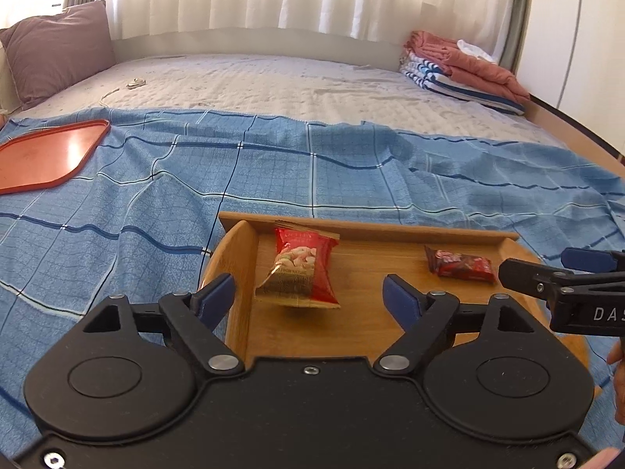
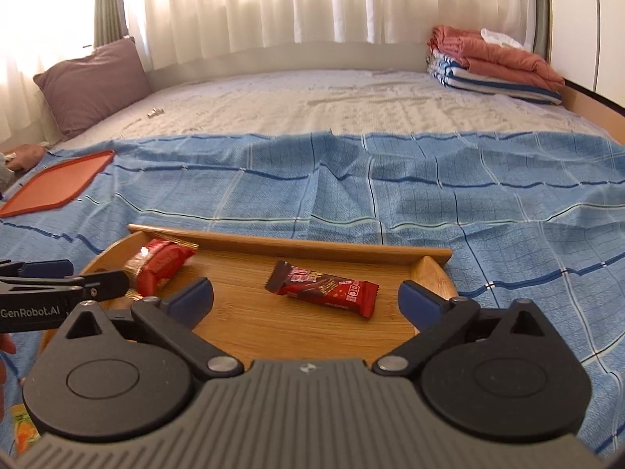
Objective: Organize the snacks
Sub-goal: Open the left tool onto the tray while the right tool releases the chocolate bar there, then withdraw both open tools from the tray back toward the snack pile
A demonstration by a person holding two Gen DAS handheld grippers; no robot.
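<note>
A wooden tray (image 1: 363, 320) lies on the blue checked cloth; it also shows in the right wrist view (image 2: 273, 324). A red nut packet (image 1: 300, 269) sits at its left end, seen too in the right wrist view (image 2: 160, 265). A red chocolate bar (image 1: 459, 265) lies toward the right, shown also in the right wrist view (image 2: 324, 289). My left gripper (image 1: 308, 293) is open and empty, just short of the nut packet. My right gripper (image 2: 306, 297) is open and empty, with the chocolate bar between and beyond its fingers.
An orange tray (image 1: 43, 156) lies on the cloth at the far left, also in the right wrist view (image 2: 58, 183). A purple pillow (image 1: 58, 47) and folded blankets (image 1: 461, 66) sit at the back of the bed. A yellow-orange packet (image 2: 23, 430) lies near the front left.
</note>
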